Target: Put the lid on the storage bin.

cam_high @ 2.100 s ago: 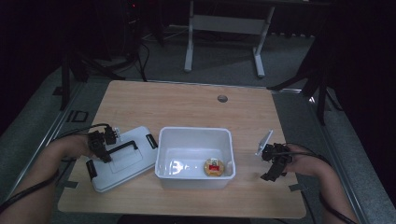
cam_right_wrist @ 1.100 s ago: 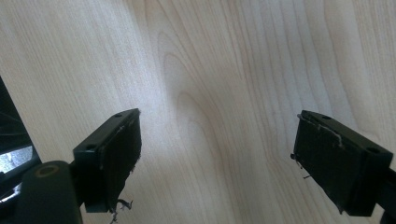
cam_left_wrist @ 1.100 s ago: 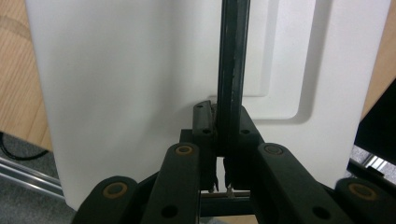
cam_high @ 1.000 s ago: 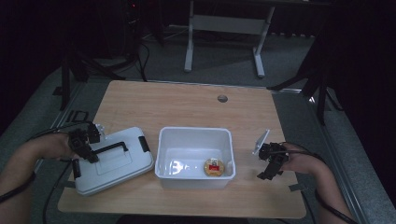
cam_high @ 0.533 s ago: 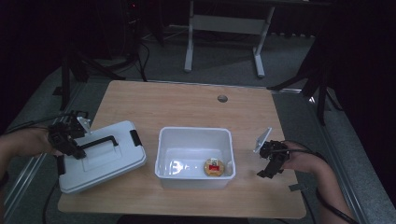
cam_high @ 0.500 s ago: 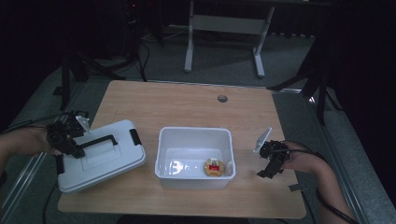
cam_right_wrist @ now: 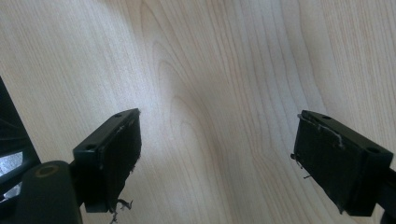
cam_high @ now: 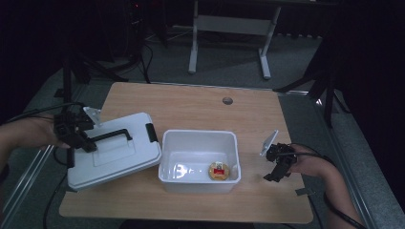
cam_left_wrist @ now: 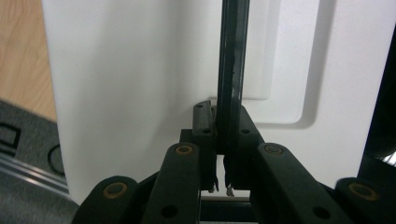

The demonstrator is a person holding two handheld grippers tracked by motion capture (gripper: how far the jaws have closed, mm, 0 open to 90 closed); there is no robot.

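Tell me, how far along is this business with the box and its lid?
The lid is off the white box, which sits open with a small round item inside. In hand: the left gripper is clamped on the lid's black handle, lid tilted at the table's left edge. The right gripper waits open over bare wood. Likely left: setting the lid down.

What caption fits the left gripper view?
Left gripper clamped on the black handle of a white lid.

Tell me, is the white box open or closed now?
Open. The box has no cover, and a round item lies inside. The lid is to its left, tilted, its black handle clamped in the left tool.
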